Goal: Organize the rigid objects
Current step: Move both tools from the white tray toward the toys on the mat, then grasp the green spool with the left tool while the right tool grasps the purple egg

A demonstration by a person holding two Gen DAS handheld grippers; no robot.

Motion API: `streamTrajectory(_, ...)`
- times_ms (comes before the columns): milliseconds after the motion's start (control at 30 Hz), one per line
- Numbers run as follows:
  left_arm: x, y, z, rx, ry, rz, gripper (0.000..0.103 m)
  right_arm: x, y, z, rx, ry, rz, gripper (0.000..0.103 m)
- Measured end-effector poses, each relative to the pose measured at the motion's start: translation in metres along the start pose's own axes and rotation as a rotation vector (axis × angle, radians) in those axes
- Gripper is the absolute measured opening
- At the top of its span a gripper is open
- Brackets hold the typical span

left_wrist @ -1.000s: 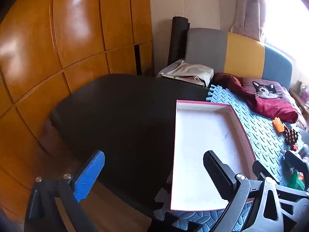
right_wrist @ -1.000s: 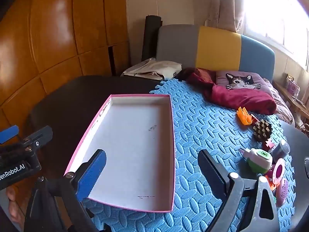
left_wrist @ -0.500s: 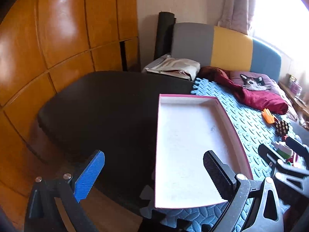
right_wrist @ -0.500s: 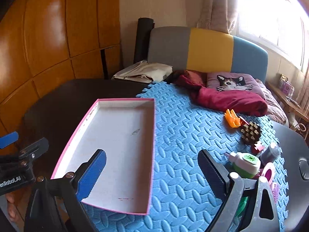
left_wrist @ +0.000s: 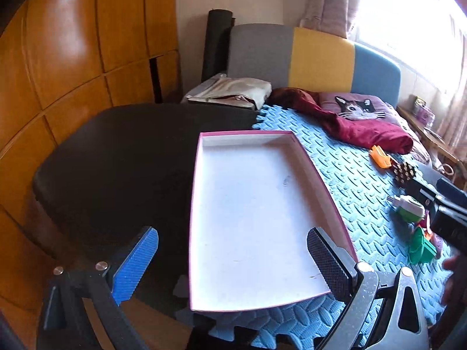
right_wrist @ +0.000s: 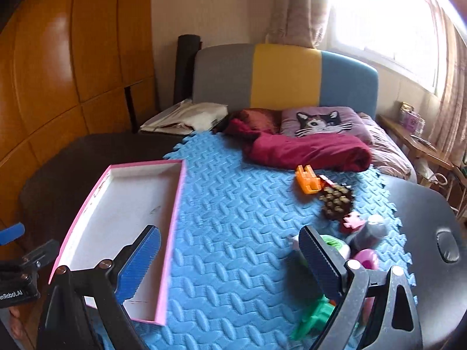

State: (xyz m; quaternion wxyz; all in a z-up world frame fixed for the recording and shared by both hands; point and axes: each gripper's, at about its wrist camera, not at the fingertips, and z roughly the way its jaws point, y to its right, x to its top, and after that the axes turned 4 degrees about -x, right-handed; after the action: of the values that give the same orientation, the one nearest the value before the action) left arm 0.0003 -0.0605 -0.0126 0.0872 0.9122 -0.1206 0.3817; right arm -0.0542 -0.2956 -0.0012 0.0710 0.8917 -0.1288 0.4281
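Hovering with its jaws spread wide and holding nothing, the left gripper (left_wrist: 233, 265) hung over the near end of the pink-rimmed tray (left_wrist: 321, 180), its blue pad out over the dark table (left_wrist: 116, 160) and its black pad above the tray's right wall. The right gripper (right_wrist: 230, 259) was likewise released and empty, poised above the blue foam mat (right_wrist: 233, 204), with its black finger (right_wrist: 321, 262) in front of the cluster of small items. That cluster lay on the mat's right side, well apart from the tray: an orange block (right_wrist: 306, 179), a brown studded piece (right_wrist: 335, 201) just beside it, a white-and-green bottle (left_wrist: 408, 208), a grey cylinder (right_wrist: 370, 230), a pink round piece (right_wrist: 366, 258) and a green toy (right_wrist: 315, 318). The tray itself sat empty, straddling the mat's left edge and the table. Beyond lay a red cloth (right_wrist: 306, 148) and a cat cushion (right_wrist: 318, 121).
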Motion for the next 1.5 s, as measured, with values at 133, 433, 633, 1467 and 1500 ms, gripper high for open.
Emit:
streamTrajectory(133,0.001,0.008,0.004,-0.035,-0.014,0.009,0.103,0.003,0.029,-0.004,-0.014,0.005,0.052,0.097)
streamTrajectory(433,0.006,0.035,0.013,-0.128,-0.022,0.093,0.103,-0.005,0.115,-0.013,-0.083,-0.033,0.187,0.097)
streamTrajectory(633,0.017,0.056,0.022,-0.254,-0.048,0.119,0.103,-0.022,0.183,-0.013,-0.157,-0.066,0.318,0.097)
streamTrajectory(1467,-0.022,0.278,0.073,-0.671,-0.337,0.581,0.103,-0.053,0.238,-0.019,-0.048,-0.002,0.557,0.097)
streamTrajectory(1500,-0.024,0.282,0.076,-0.662,-0.341,0.589,0.102,-0.053,0.239,-0.019,-0.046,-0.001,0.562,0.097)
